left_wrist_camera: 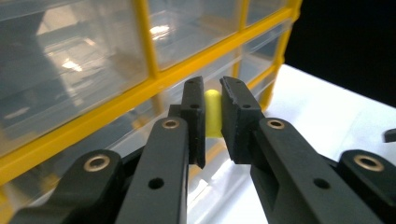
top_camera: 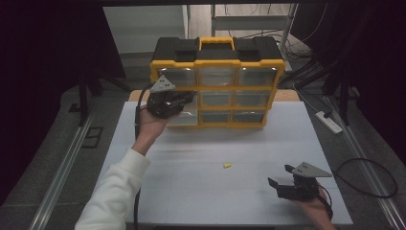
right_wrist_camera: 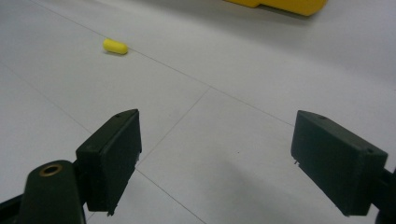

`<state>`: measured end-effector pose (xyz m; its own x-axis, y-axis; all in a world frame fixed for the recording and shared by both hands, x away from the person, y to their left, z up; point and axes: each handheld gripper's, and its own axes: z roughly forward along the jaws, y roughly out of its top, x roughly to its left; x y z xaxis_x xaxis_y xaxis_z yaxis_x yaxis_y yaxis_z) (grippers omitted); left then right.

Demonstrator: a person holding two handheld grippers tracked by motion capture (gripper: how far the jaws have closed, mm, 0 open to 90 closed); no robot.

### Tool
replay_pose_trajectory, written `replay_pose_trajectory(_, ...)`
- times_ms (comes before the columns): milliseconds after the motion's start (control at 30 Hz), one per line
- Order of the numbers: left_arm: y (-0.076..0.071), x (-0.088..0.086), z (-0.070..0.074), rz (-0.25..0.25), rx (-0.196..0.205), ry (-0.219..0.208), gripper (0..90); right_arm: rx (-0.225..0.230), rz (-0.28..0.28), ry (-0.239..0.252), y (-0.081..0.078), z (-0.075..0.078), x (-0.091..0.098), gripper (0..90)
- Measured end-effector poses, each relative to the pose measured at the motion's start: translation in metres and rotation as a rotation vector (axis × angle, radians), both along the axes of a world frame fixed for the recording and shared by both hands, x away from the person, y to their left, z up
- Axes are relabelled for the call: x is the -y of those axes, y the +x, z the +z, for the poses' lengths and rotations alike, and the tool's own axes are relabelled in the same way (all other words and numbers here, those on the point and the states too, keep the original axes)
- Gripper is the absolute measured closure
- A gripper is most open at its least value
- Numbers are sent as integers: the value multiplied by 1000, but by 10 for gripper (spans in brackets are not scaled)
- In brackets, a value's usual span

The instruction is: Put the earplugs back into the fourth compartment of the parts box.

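Item 1: small yellow capsule-shaped piece [left_wrist_camera: 213, 112], pinched between the nearly closed jaws of the left gripper [left_wrist_camera: 212, 119]. Its long axis runs upright along the jaw faces, rounded top showing above them. The gripper sits against the left column of the yellow-and-black plastic organiser with clear drawers [top_camera: 218, 81], at the table's far side; a clear drawer front [left_wrist_camera: 74, 70] lies directly ahead of the jaws (whether any drawer below is pulled out cannot be told for certain).

Item 2: second small yellow capsule-shaped piece [top_camera: 227, 165], lying flat on the white table top [top_camera: 201, 191], apart from everything else. From the right gripper [top_camera: 282, 177] it lies forward and to that gripper's left, long axis roughly crosswise to the line of approach. Right gripper: jaws wide apart, holding nothing, low over the table's near right corner.

Judgement: the right gripper is the nearer to the loose piece; the left is occupied.
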<state>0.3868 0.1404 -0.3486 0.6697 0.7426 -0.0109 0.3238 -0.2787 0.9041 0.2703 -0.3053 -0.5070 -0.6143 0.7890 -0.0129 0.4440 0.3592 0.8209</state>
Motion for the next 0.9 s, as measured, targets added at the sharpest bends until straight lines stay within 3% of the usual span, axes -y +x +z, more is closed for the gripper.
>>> replay_pose_trajectory(333, 10, -9, -8, 51, -27, 16, 766, 1, 0, 1, 0, 0, 0, 170)
replay_pose_trajectory(367, 10, -9, -8, 51, -27, 16, 713, 1, 0, 1, 0, 0, 0, 170)
replay_pose_trajectory(400, 8, -7, -8, 76, -8, 26, 568, 1, 0, -1, 0, 0, 0, 170)
replay_pose_trajectory(433, 8, -7, -8, 76, -8, 26, 505, 1, 0, -1, 0, 0, 0, 170)
replay_pose_trajectory(467, 7, -7, -7, 74, -7, 20, 505, 1, 0, -1, 0, 0, 0, 170)
replay_pose_trajectory(567, 3, -5, -6, 71, -22, -2, 310, 2, -1, 0, 0, 0, 0, 170)
replay_pose_trajectory(700, -4, -3, -7, 23, -38, -32, 241, 2, -1, 0, 0, 0, 0, 169)
replay_pose_trajectory(900, -21, 5, -10, -40, -30, -13, 222, 1, -1, -1, 0, 0, 0, 169)
